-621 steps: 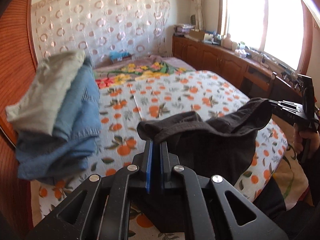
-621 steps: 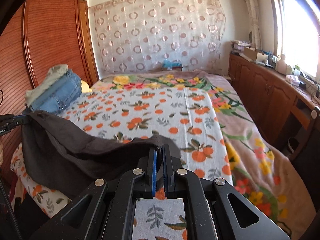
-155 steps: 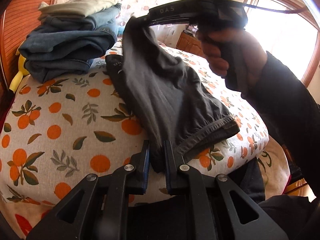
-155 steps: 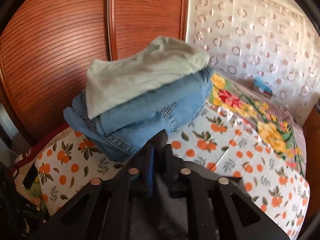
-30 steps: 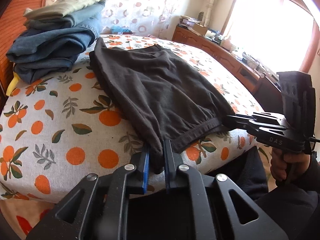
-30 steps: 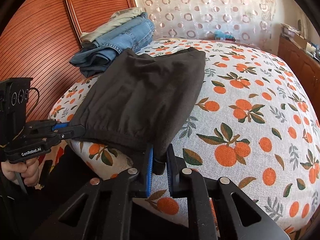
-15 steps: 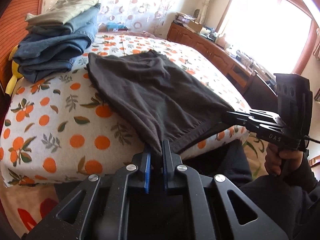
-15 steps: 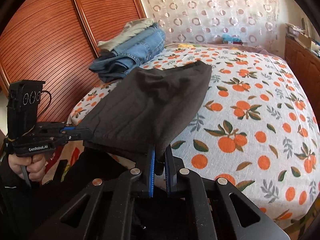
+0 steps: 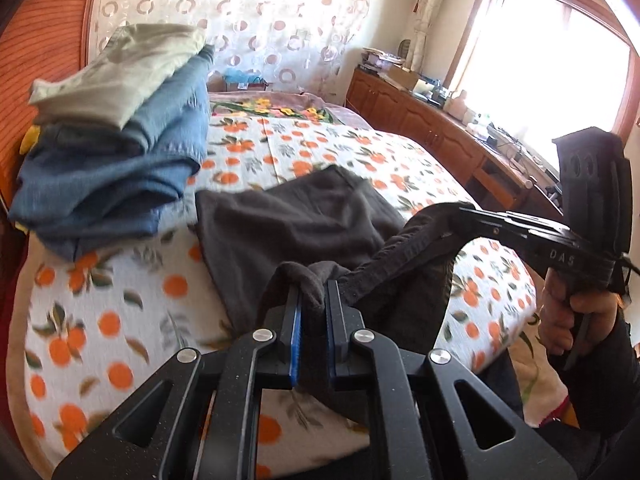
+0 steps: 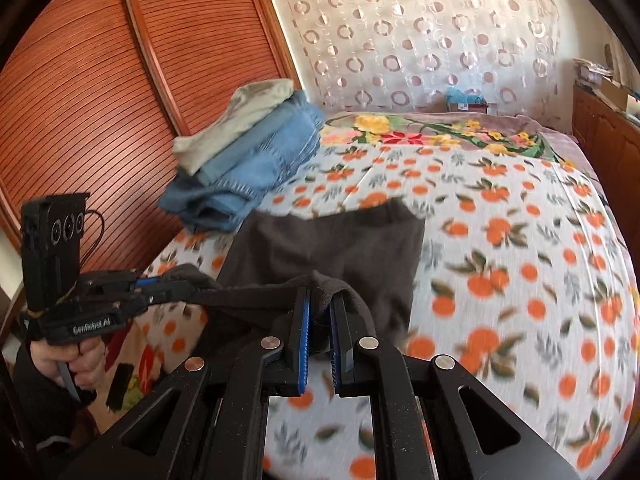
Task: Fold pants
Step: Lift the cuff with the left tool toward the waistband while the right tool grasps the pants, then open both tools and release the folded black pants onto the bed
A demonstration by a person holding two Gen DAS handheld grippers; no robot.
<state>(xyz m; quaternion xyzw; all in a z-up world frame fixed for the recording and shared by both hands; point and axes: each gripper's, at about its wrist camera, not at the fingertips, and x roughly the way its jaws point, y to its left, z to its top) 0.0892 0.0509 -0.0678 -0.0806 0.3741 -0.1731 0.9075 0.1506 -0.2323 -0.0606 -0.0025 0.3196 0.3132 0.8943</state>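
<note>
I have just raised the near hem of the dark grey cotton pants off the orange-print bedspread; left gripper and right gripper both pinch it tight, starting another fold toward the far end.

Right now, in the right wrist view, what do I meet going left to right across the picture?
Left gripper → stack of folded clothes → dark pants, pinched by the right gripper → orange-print bedspread → wooden cabinet.

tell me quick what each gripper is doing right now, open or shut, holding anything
Left gripper: shut on one near corner of the dark pants, lifted off the bed.
Right gripper: shut on the other near corner.
</note>
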